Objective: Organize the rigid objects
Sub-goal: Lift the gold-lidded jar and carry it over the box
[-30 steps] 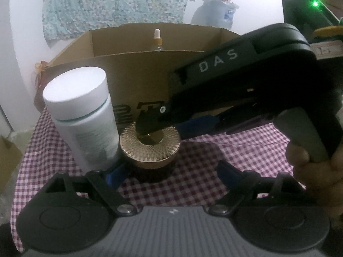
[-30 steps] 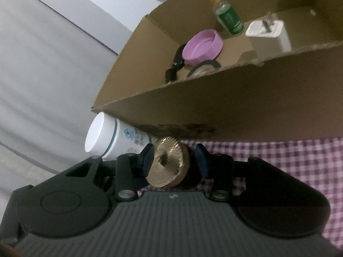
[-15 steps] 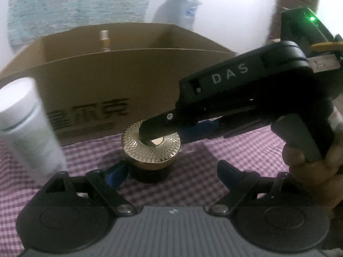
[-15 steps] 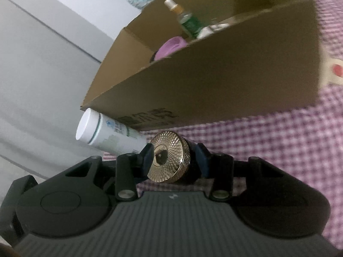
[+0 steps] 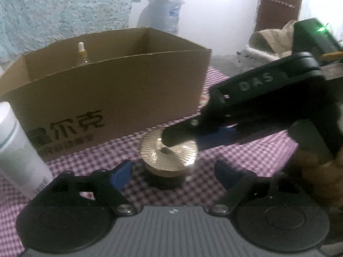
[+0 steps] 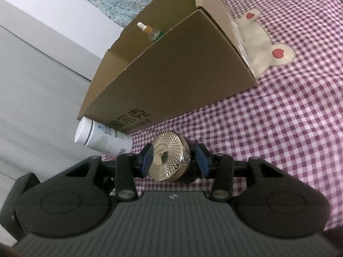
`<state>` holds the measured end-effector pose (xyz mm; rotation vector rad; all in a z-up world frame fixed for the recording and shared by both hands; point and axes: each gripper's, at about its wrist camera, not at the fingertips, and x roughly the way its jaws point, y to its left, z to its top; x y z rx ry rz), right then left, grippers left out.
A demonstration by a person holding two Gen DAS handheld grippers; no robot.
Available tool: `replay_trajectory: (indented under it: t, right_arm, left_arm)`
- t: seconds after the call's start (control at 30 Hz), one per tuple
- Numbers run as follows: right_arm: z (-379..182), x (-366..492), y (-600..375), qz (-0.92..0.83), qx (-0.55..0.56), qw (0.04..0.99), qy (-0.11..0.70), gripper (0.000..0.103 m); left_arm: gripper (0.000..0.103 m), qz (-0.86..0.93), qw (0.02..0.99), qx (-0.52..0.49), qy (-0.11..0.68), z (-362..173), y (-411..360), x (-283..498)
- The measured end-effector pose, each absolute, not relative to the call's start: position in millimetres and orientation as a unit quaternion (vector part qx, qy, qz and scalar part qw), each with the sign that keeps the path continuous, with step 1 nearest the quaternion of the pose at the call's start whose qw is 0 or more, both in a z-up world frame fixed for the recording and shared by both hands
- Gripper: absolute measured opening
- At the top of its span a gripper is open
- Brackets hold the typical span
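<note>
In front of the cardboard box [image 5: 111,94], on the checked cloth [image 6: 289,128], sits the jar with the gold lid [image 6: 170,160]. The right gripper [image 6: 173,160] pinches it — one blue pad against the lid face, the other against the dark base, jar turned on its side in that view. In the left wrist view the right gripper's black body reaches in from the right and covers part of the gold lid [image 5: 169,150].

The left gripper [image 5: 173,171] is spread on either side of the jar; its jaws are closing, pads clear of the jar.

Left of the box's front wall, a white bottle [image 5: 19,156] stands close to the left gripper's finger — not touching, as far as can be seen. Inside the box, a dropper bottle [image 6: 150,31] shows above the rim. A cream bear-shaped patch [image 6: 259,42] lies on the cloth by the box's right end.
</note>
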<state>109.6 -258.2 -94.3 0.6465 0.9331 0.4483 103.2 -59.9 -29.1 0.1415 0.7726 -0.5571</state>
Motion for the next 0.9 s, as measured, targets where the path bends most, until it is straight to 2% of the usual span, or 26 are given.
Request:
replay_trajectory:
  t: [0.17, 0.27, 0.33, 0.7, 0.9]
  right_arm:
    - [-96, 110, -260, 0.208, 0.302, 0.819, 0.441, 0.044]
    - [-97, 111, -257, 0.205, 0.304, 0.820, 0.440, 0.044]
    - [-98, 113, -254, 0.204, 0.307, 0.819, 0.440, 0.044]
    - [-94, 106, -252, 0.200, 0.304, 0.823, 0.437, 0.043]
    - [-65, 97, -243, 0.215, 0.285, 0.839, 0.410, 0.043]
  left_arm:
    - [0.073, -0.267, 0.884, 0.097, 0.371, -33, -69, 114]
    - [0.061, -0.261, 0.883, 0.116, 0.372, -34, -78, 115]
    - [0.058, -0.255, 0.884, 0.118, 0.375, -35, -78, 117]
    - [0.057, -0.248, 0.885, 0.095, 0.383, -29, -75, 117]
    - [0.057, -0.242, 0.899, 0.090, 0.353, 4, -66, 103]
